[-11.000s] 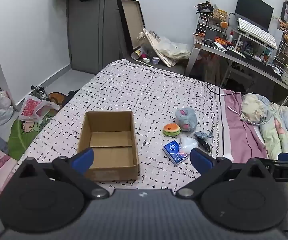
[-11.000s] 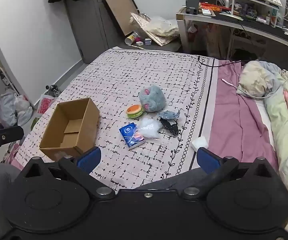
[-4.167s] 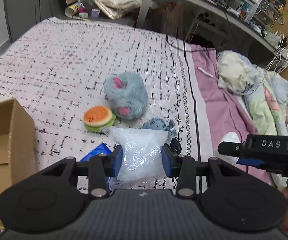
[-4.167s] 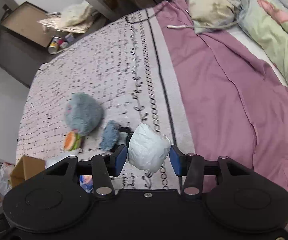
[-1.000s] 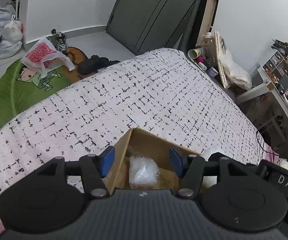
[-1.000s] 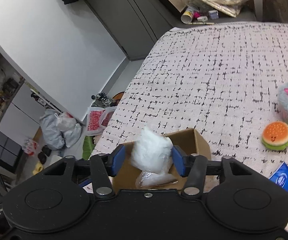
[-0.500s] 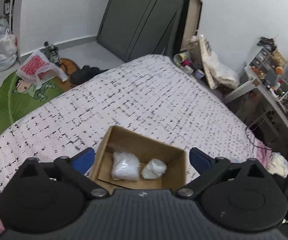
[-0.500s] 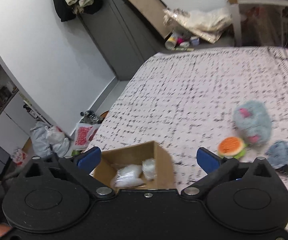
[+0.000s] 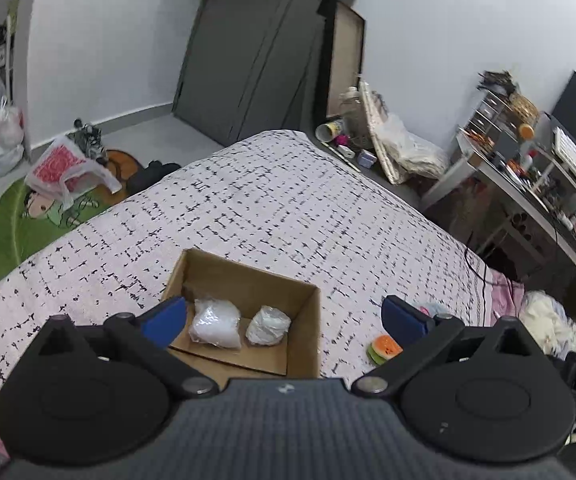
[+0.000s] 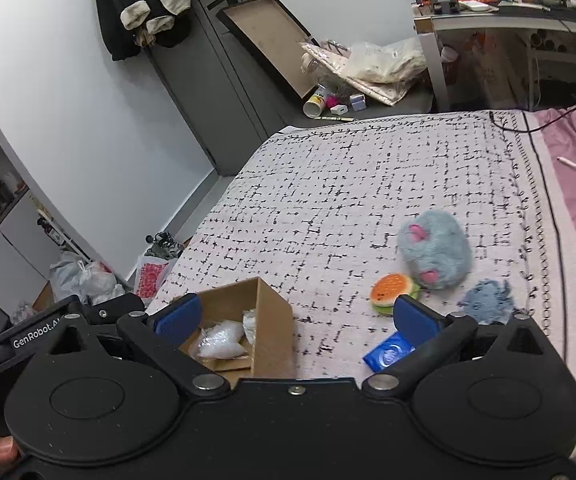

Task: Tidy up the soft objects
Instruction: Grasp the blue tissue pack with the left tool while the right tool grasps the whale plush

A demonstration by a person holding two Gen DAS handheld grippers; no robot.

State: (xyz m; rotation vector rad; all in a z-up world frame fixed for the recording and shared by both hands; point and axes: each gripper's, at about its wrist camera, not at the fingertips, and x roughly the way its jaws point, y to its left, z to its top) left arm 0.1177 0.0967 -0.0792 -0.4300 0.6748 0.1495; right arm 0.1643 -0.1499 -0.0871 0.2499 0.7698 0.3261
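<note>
Since both tools opened, bags (image 9: 216,324) lie boxed.

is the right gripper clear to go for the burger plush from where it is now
Probably yes: the right gripper is open and empty, and the burger plush lies uncovered on the bed, though the grey plush sits right beside it.

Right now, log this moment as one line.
box: two bags inside | both jaws open, empty | on bed: plush, burger, blue pack, blue rag
</note>
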